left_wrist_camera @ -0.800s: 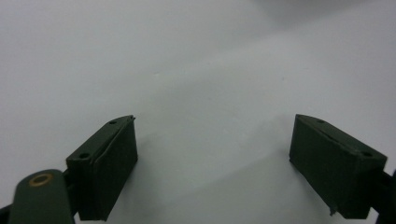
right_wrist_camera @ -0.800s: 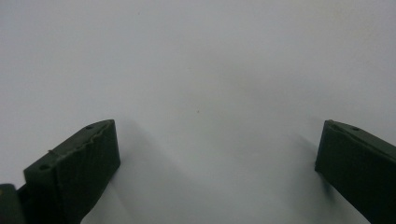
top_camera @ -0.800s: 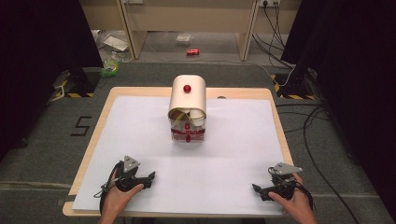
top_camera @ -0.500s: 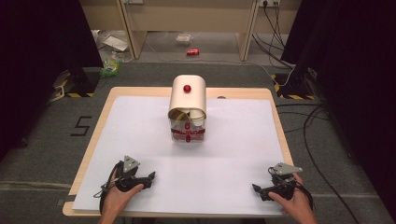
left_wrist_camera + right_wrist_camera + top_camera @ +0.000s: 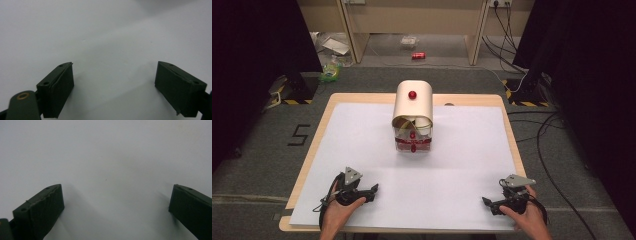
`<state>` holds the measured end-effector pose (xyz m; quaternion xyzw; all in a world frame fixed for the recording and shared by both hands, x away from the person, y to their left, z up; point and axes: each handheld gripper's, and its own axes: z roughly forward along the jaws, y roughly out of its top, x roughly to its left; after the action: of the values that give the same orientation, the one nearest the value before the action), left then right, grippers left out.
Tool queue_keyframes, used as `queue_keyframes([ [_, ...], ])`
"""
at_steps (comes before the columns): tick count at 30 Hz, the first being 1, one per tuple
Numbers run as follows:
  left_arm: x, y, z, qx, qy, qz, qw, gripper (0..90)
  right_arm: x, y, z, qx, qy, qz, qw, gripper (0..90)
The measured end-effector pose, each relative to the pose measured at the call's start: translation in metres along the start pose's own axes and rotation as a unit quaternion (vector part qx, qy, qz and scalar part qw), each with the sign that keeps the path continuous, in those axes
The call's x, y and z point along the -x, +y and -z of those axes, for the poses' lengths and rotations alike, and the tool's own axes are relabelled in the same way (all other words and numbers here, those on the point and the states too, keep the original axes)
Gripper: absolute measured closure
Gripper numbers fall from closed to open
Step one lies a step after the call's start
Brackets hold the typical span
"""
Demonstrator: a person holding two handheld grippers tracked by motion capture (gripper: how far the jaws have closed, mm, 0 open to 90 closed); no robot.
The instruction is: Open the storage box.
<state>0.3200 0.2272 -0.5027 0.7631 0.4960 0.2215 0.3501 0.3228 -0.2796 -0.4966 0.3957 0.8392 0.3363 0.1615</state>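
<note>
White sheet (image 5: 462, 165); cream domed box (image 5: 412, 117) opens toward the person.

I think I am working in a test lab or recording room, not a home. My light wooden bench (image 5: 507, 130) has a big plain white sheet (image 5: 462, 165) laid flat on top. It stands on a grey carpet floor (image 5: 272, 150). Black curtains (image 5: 257, 45) hang on both sides and make the room dark. Black cables (image 5: 552, 145) run over the floor on the right. Yellow and black striped tape (image 5: 292, 101) marks the floor near the curtains. A black number five (image 5: 298, 134) is marked on the carpet left of the bench. Behind stands a plain wooden frame (image 5: 412, 20), with a small red can (image 5: 418, 55) on the floor under it.
</note>
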Motion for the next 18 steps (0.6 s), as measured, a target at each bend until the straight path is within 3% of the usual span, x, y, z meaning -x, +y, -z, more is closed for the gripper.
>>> queue_keyframes([
  [3,0.005,-0.001,0.003,0.021,0.008,-0.019,0.9996,17.2,0.0,0.0,0.0,0.0,0.0,0.0,1.0,0.2],
  [6,0.011,0.002,0.004,0.046,0.007,-0.006,0.9989,16.5,0.0,0.0,0.0,0.0,0.0,0.0,1.0,0.2],
  [10,0.02,0.006,0.007,0.076,0.015,-0.006,0.997,17.4,0.0,0.0,0.0,0.0,0.0,0.0,1.0,0.2],
  [14,0.025,0.01,0.006,0.087,0.007,0.004,0.9962,16.5,0.0,0.0,0.0,0.0,0.0,0.0,1.0,0.2],
  [18,0.033,0.017,0.003,0.097,0.002,-0.002,0.9953,15.7,0.0,0.0,0.0,0.0,0.0,0.0,1.0,0.2],
])
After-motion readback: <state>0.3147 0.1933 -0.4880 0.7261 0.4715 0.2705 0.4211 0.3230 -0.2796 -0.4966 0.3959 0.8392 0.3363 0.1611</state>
